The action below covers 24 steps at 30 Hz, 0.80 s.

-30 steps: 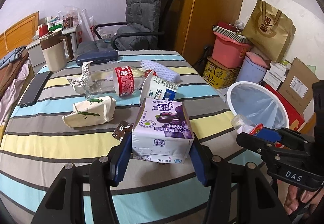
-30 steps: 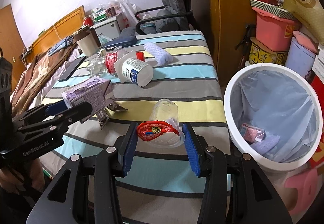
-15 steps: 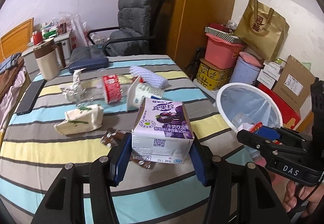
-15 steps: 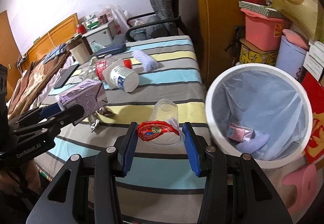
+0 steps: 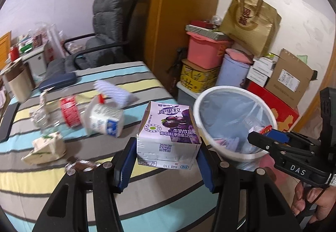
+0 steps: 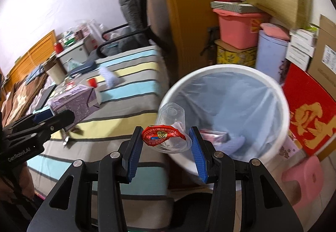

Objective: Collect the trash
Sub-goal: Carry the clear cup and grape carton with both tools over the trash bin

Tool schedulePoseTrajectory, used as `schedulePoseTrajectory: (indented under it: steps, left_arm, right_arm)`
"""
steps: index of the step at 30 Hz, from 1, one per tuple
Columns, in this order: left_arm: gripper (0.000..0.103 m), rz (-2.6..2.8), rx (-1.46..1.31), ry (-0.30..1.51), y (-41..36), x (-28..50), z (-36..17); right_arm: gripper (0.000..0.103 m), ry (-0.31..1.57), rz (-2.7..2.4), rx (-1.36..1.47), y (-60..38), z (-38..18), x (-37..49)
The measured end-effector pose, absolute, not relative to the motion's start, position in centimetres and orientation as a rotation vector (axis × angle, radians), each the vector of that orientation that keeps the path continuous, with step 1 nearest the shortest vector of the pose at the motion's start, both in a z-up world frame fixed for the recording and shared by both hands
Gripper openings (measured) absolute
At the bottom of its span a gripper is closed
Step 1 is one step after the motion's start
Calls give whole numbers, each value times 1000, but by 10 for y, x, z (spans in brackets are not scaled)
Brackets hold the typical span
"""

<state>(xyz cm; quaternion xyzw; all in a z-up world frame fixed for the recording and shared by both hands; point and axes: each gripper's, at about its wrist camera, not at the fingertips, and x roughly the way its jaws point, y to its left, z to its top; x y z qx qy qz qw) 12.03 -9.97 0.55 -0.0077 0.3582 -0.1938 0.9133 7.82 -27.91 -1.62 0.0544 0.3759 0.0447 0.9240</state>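
Blur smears the table litter; left gripper [image 5: 166, 157] clamps purple carton [image 5: 168, 130], right gripper [image 6: 167, 146] clear cup [image 6: 171, 127]

My right gripper [image 6: 166, 143] clamps a clear plastic cup [image 6: 172, 125] with a torn red foil lid, held over the near rim of the white bin [image 6: 279, 95], whose blue liner already holds a pink carton [image 6: 214, 135]. At left, my left gripper [image 6: 52, 120] grips a purple milk carton [image 6: 73, 101] above the striped bench [image 6: 130, 106].
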Motion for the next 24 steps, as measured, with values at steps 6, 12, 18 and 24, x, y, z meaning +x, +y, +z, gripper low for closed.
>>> schedulePoseTrajectory:
  steps: [6,12,18,24]
  left_arm:
    - [55,-477,13,741,-134,130,6]
    - [55,-540,42,761,-166,141,-2]
    - [55,-594,62,798,-193,151,-15]
    - [55,-628,82,827,-212,161,-27]
  right_arm:
    - [47,773,31,122,-298,-18,77]
    - [47,784,-9,132,-312,-22,79]
    - [47,798,-45,136,-325,-25,81]
    - [47,817,-76,141,-336,-29,82]
